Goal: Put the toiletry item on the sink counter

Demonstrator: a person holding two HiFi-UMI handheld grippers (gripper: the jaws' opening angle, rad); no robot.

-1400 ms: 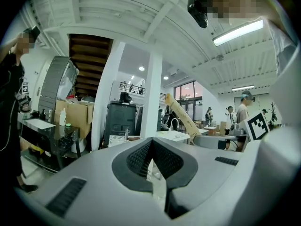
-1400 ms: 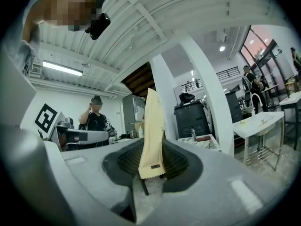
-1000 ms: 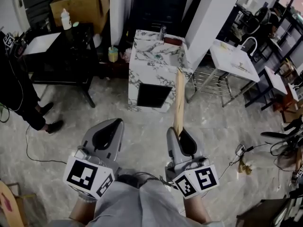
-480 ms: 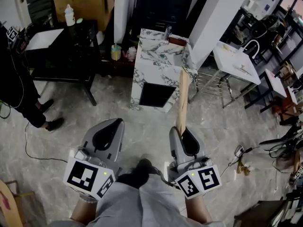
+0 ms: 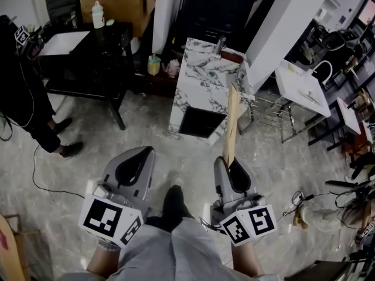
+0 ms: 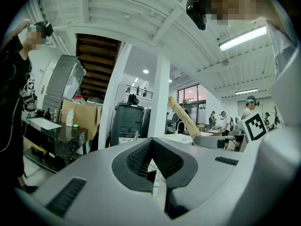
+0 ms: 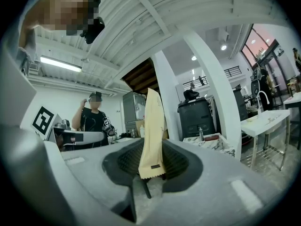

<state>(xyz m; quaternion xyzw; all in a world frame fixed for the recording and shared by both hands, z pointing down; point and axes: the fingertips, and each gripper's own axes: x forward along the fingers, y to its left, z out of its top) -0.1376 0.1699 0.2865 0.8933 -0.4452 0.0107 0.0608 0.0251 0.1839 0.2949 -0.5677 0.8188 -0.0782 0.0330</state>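
Both grippers sit low in the head view, side by side and apart, each pointing level and up the frame, with their square-marker cubes nearest the person. The left gripper [image 5: 142, 153] is at lower left. In its own view the jaws are drawn together to a thin slit, with nothing between them. The right gripper [image 5: 229, 161] is at lower right of centre, and its jaws are clamped on the crimped end of the toiletry item [image 5: 231, 122], a long, flat, tan tube. In the right gripper view the tube rises from between the pads [image 7: 175, 161] and leans slightly.

The tube reaches up the frame until its far tip overlaps the right edge of the marble sink desk [image 5: 199, 89]. It is in the jaws, not on that desk. The sink desk stands in the upper middle of the frame, with a faucet [image 5: 221, 42] and a dark reddish tray [image 5: 232, 55] at its far end.

At upper left a black desk [image 5: 88, 57] carries 1 white bottle [image 5: 98, 14]. Behind it stands a cardboard box [image 5: 120, 3], whose contents cannot be made out. A yellow cup [image 5: 154, 65] sits low between the 2 desks.
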